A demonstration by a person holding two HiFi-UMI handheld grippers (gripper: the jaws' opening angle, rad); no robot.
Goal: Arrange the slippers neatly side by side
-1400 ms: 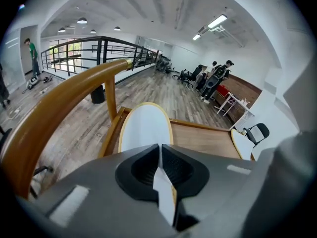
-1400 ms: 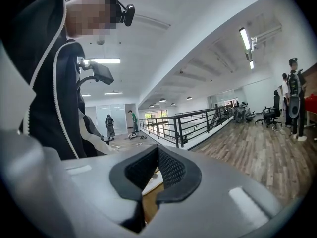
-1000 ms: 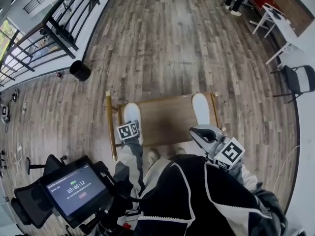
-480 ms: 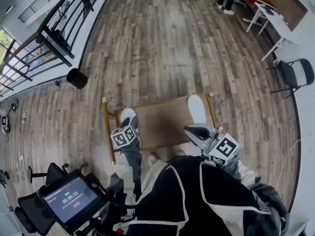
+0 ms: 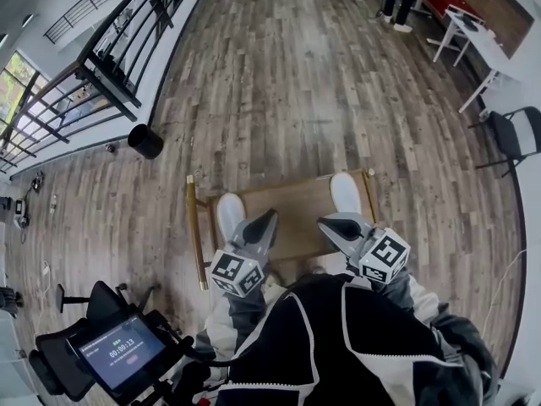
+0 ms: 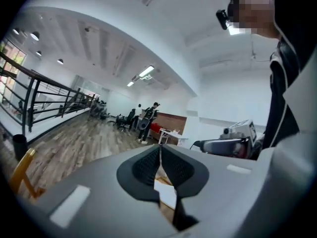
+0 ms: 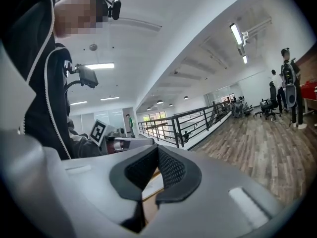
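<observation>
Two white slippers lie on a low wooden table (image 5: 296,211), far apart. The left slipper (image 5: 226,212) is at the left end, the right slipper (image 5: 343,191) at the right end, both pointing away from me. My left gripper (image 5: 270,216) (image 6: 159,150) hangs raised over the table's near left part, pointing level. Its jaws have just been closing and its pads now meet with nothing between them. My right gripper (image 5: 325,223) (image 7: 157,155) hovers in front of the right slipper, shut and empty. Neither gripper touches a slipper.
A black bin (image 5: 145,141) stands on the wood floor to the far left, beside a dark railing (image 5: 110,66). A folding chair (image 5: 517,134) and a white table (image 5: 483,47) are at the far right. A tablet on a stand (image 5: 118,350) sits near my left.
The left gripper has lifted off the left slipper, risen toward the camera and swung toward the table's middle. The slipper stays where it lay. The right gripper has kept still.
</observation>
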